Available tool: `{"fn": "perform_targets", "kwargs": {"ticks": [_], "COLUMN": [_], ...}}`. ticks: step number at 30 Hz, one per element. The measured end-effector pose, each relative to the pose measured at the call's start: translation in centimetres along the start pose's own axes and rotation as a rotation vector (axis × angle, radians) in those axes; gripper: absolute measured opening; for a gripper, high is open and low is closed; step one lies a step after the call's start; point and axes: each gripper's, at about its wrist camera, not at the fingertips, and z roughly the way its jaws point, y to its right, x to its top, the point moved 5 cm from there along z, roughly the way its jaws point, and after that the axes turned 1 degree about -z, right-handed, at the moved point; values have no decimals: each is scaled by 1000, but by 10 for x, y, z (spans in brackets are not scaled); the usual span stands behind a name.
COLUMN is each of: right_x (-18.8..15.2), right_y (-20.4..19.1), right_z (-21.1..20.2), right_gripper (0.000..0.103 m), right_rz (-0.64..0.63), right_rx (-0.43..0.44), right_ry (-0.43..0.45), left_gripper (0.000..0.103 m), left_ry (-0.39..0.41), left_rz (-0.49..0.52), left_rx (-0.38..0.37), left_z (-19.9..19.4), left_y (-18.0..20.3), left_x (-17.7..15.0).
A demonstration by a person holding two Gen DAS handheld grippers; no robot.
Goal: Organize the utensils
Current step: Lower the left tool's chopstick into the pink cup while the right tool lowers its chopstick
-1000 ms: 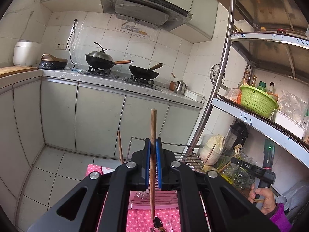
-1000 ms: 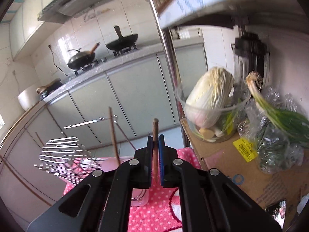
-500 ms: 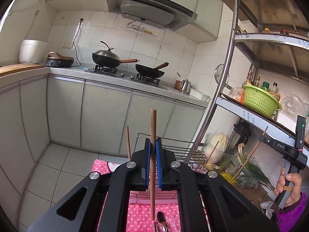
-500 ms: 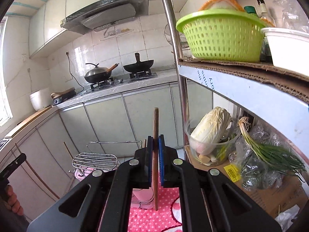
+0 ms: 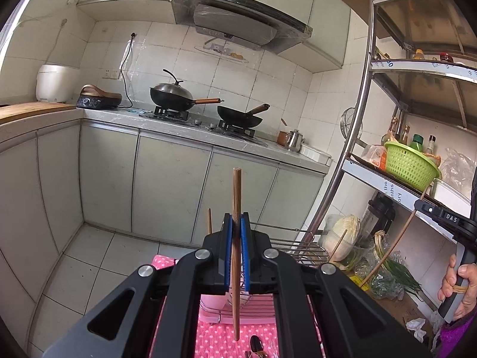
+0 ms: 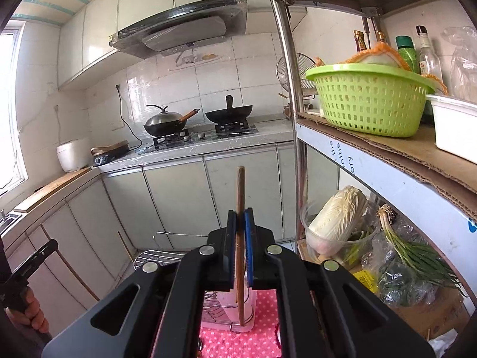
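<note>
My left gripper (image 5: 236, 220) is shut on a wooden chopstick (image 5: 237, 188) that stands upright through its blue pads, its lower end hanging over the pink dotted cloth (image 5: 214, 340). My right gripper (image 6: 240, 217) is shut on a second, darker chopstick (image 6: 240, 191), also upright, above a pale pink holder (image 6: 229, 301). That pink holder (image 5: 210, 302) also shows under the left gripper, with a wire rack (image 5: 298, 247) behind it and one chopstick (image 5: 209, 220) standing in it. A spoon (image 5: 256, 344) lies on the cloth. Each wrist view catches the other gripper at its edge, held by a hand (image 5: 456, 280).
Grey cabinets (image 5: 167, 185) with a stove and two woks (image 5: 173, 97) run along the back. A steel shelf post (image 6: 293, 119) stands close on the right, with a green basket (image 6: 369, 101) on the shelf and cabbage (image 6: 337, 214) and scallions (image 6: 417, 253) below.
My right gripper has risen with its chopstick from under the shelf to basket height. The left gripper has kept its place and grip.
</note>
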Motion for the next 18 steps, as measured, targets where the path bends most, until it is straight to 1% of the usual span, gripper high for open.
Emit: {"fn": "perform_targets", "kwargs": {"ticks": [6, 13, 18], "right_x": [4, 1, -3], "right_y": [-6, -5, -1], "right_z": [15, 50, 79], "right_gripper": [6, 6, 6], "right_rz": [14, 35, 48], "right_rx": [14, 18, 21], "right_ry": [2, -20, -42], "left_gripper": [5, 5, 5], "left_ry": [23, 88, 88], "left_rz": [21, 62, 69], "left_rx": [13, 33, 51], "left_z": [15, 41, 71], "left_y": [3, 11, 12], "left_x": [18, 40, 43]}}
